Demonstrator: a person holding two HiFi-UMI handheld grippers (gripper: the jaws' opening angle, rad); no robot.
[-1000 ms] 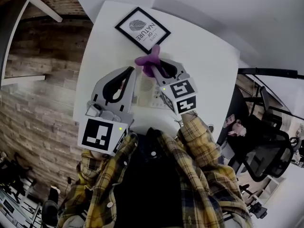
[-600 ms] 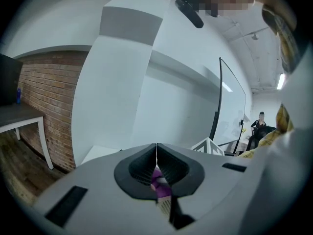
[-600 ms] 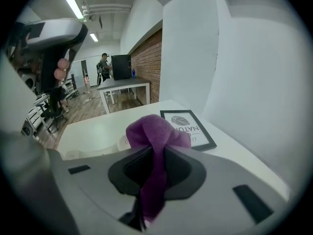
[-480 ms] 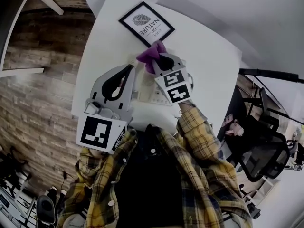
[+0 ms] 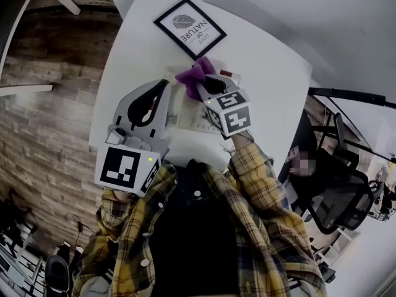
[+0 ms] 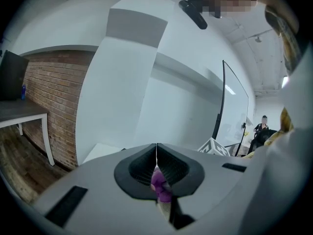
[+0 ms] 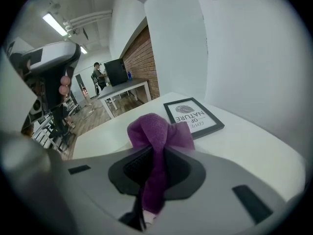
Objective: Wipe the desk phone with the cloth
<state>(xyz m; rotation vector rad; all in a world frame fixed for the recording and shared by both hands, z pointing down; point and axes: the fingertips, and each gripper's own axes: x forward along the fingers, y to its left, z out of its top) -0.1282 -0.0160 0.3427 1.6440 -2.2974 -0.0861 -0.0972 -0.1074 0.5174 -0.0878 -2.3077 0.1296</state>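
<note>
The desk phone (image 5: 185, 113) lies on the white desk (image 5: 266, 73), just below the framed picture (image 5: 190, 28), and both grippers are over it. The cloth (image 7: 159, 131) is purple and sits in the right gripper (image 7: 156, 150), whose jaws are closed on its middle. One bunch stands out past the tips and a tail hangs back through the hollow of the jaws. Held so, the loose bunch is the part that meets the phone, which seems the reason for this grip: the soft fold can rub the surface and the hard tips do not touch it. In the head view the bunch is at the phone's far end, toward the picture, so the wiping is probably under way there (touching or only very near, the views do not settle it). The left gripper (image 5: 164, 90) lies along the phone's left side with its jaws brought together, the tips meeting in a thin line. Probably it is there to steady the phone, but contact is not visible.

Much is covered. The two grippers hide most of the phone, so its handset, keys and cord cannot be made out. In the left gripper view a small purple patch shows in the slit behind the closed tips, and whether it is cloth nipped there or only seen through is not possible to tell
</note>
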